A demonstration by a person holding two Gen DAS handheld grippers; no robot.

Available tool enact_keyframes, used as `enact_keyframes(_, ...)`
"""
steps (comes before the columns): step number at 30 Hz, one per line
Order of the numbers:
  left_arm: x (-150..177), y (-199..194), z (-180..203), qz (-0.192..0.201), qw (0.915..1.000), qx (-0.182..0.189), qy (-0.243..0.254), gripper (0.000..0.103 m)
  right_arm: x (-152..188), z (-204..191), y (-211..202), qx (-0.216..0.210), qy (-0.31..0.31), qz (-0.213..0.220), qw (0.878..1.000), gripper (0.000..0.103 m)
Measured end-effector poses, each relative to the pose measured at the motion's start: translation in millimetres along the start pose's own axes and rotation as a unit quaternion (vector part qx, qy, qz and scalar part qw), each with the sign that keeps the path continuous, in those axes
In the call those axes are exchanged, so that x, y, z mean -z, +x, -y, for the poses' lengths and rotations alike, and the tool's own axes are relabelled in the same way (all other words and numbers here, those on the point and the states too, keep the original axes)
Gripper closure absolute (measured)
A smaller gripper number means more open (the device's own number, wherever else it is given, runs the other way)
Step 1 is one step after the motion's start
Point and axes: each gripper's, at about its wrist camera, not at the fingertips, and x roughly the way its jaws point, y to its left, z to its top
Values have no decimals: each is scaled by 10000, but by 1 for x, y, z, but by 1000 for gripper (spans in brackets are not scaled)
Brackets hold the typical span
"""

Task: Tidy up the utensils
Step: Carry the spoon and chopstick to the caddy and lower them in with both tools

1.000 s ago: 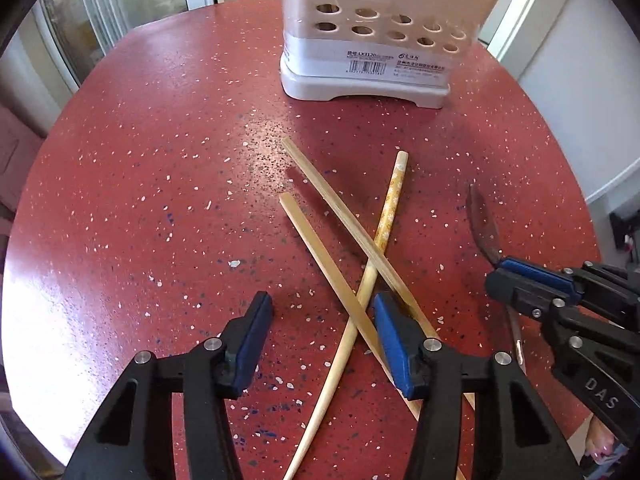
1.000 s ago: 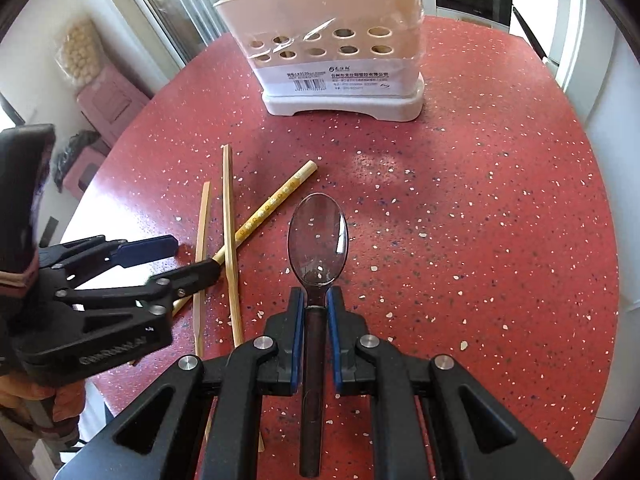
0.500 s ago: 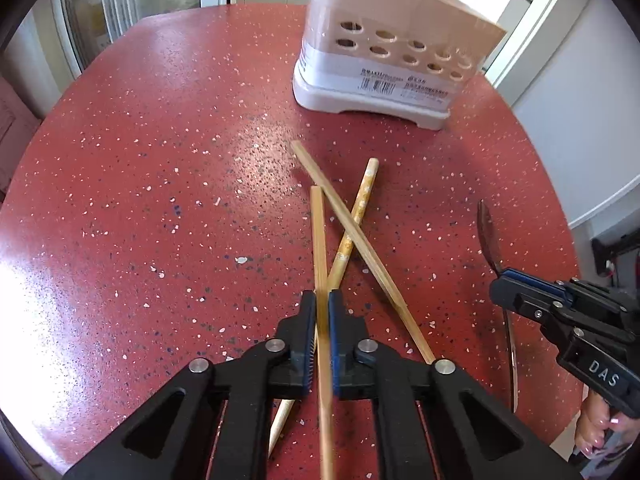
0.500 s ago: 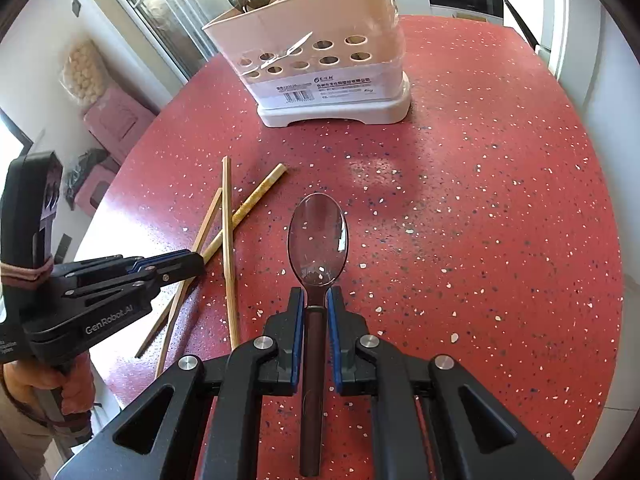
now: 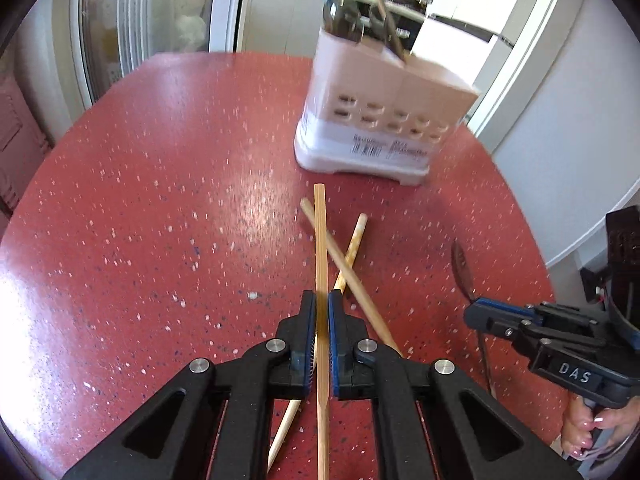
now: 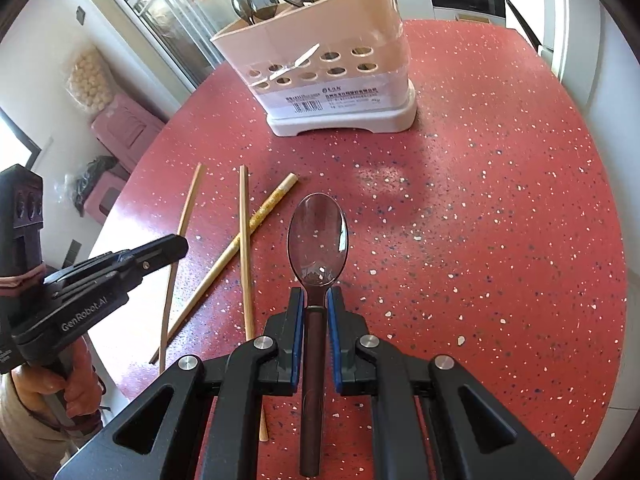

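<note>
My left gripper (image 5: 321, 300) is shut on a wooden chopstick (image 5: 320, 240) and holds it above the red table, pointing toward the beige utensil holder (image 5: 380, 120). Two more chopsticks (image 5: 352, 276) lie crossed on the table beneath it. My right gripper (image 6: 316, 298) is shut on a dark-handled spoon (image 6: 318, 236), bowl forward, above the table. The holder (image 6: 332, 76) stands at the far side with several spoons in it. In the right wrist view the left gripper (image 6: 176, 242) holds its chopstick (image 6: 188, 208) at the left, beside the crossed chopsticks (image 6: 245, 240).
The round red speckled table (image 6: 480, 200) drops off at the left and right edges. Pink stools (image 6: 124, 128) stand on the floor at left. A wall and door frame (image 5: 540, 60) lie behind the holder.
My left gripper closed on a chopstick and lifted it, tilting up toward the holder. My right gripper kept the spoon and rose slightly.
</note>
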Motion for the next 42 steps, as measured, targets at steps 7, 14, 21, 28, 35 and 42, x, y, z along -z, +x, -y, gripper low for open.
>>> enact_keyframes(7,-13,-21,11,427,9988,116,187,68,-5,-6,-14,-13,-66,182,9998,91)
enact_keyframes(14,-22,-37,23,723,9968,232,268,68,-14,-14,-24,-9,-149,318,9994,91)
enact_keyframes(21,-33,-55,22,978,9944,348,221,68,-22,-20,-37,-39,-242,478,9986,91)
enact_keyframes(28,-46,-71,22,1232,9912,454,182,68,-33,-26,-48,-75,-278,670,9973,91)
enact_keyframes(35,-61,-80,24,1446,9878,552,163,68,-50,-27,-61,-101,-324,877,9956,91)
enact_keyframes(42,-95,-97,29,1771,9817,672,214,68,-74,-27,-80,-108,-334,1150,9927,91)
